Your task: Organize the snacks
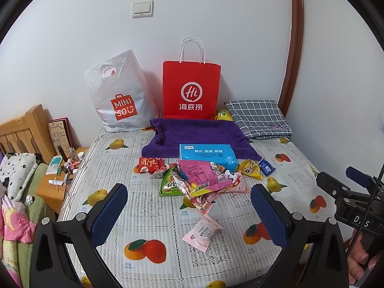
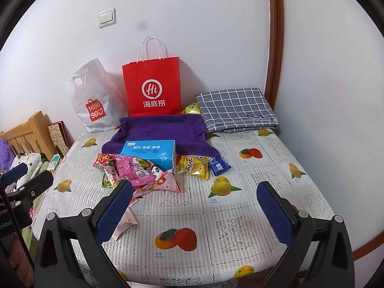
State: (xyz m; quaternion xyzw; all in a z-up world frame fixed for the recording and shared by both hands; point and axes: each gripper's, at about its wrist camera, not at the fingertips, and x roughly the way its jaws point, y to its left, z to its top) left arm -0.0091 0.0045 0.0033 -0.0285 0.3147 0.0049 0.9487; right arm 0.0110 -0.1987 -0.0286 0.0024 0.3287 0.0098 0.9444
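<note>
A heap of snack packets (image 1: 204, 180) (image 2: 141, 172) lies in the middle of the table, pink, green and red wrappers mixed. One small pink packet (image 1: 202, 232) (image 2: 124, 223) lies apart, nearest me. A yellow packet (image 1: 249, 169) (image 2: 194, 165) and a blue sachet (image 1: 267, 167) (image 2: 219, 165) lie to the right of the heap. Behind it sit a blue tissue pack (image 1: 207, 156) (image 2: 150, 152) and a purple cloth tray (image 1: 199, 134) (image 2: 160, 132). My left gripper (image 1: 189, 201) hovers open before the heap. My right gripper (image 2: 195, 196) is open too, over bare tablecloth.
A red paper bag (image 1: 190, 88) (image 2: 152, 88) and a white plastic bag (image 1: 120, 96) (image 2: 94, 100) lean on the back wall. A folded grey checked cloth (image 1: 259, 117) (image 2: 236, 109) lies back right. A cluttered bedside cabinet (image 1: 60, 175) and bedding stand left of the table.
</note>
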